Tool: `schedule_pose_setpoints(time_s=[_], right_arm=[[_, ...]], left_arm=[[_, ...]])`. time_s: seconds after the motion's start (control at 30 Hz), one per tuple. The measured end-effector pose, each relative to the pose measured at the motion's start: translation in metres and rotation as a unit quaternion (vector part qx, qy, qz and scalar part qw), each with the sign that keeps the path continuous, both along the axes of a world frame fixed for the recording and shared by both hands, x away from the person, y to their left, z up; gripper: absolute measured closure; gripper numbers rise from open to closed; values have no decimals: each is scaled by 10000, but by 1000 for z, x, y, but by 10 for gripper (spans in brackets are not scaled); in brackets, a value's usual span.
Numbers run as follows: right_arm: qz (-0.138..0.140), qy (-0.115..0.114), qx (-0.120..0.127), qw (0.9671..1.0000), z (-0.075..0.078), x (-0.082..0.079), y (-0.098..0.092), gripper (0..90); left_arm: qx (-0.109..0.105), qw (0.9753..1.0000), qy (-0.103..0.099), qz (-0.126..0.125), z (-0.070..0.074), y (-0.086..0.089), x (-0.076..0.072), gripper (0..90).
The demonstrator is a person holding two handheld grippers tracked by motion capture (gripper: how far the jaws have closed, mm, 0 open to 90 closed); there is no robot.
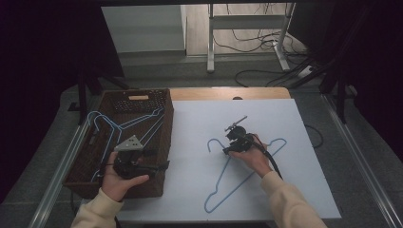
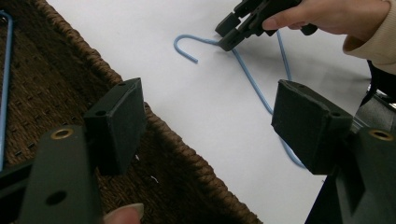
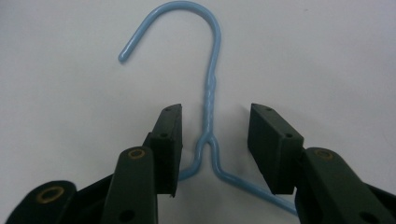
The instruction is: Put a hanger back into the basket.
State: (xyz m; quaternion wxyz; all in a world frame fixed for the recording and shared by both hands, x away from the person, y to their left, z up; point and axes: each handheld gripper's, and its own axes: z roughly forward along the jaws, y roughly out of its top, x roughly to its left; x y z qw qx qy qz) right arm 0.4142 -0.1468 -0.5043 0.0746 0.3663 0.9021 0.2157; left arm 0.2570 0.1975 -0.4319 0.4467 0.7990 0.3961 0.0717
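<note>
A light blue wire hanger (image 1: pixel 236 181) lies flat on the white table sheet (image 1: pixel 199 123), its hook (image 3: pixel 215 32) pointing to the far left. My right gripper (image 3: pixel 212 119) is open and low over it, one jaw on each side of the twisted neck (image 3: pixel 208 100); I cannot tell whether they touch it. From the left gripper view I see that gripper (image 2: pixel 229 35) at the neck too. My left gripper (image 1: pixel 159 166) is open and holds nothing, hovering over the right rim of the brown wicker basket (image 2: pixel 180 147). Several more blue hangers (image 1: pixel 111 128) lie in the basket.
The basket (image 1: pixel 167 124) stands along the table's left side. A wooden table edge (image 1: pixel 228 93) runs along the back. Beyond it are a desk frame (image 1: pixel 211 42) and loose cables (image 1: pixel 259 45) on the floor. Dark curtains flank both sides.
</note>
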Motion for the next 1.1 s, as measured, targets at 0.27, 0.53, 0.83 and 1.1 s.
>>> schedule_pose_setpoints(time_s=[0.27, 0.53, 0.83, 1.1], right_arm=[[99, 13, -279, 9996, 2, 0, 9, 764], [-5, 83, -266, 9996, 3, -1, 12, 854], [-39, -62, -250, 9997, 8, -6, 10, 860], [-96, -312, -97, 9994, 22, -13, 6, 860]], left_arm=[[-2, 10000, -12, 4, 0, 0, -1, 263], [-4, 10000, -20, -7, 1, -2, -2, 264], [24, 9999, -53, -127, 5, -12, -2, 264], [181, 9993, 13, -321, 5, -38, 0, 266]])
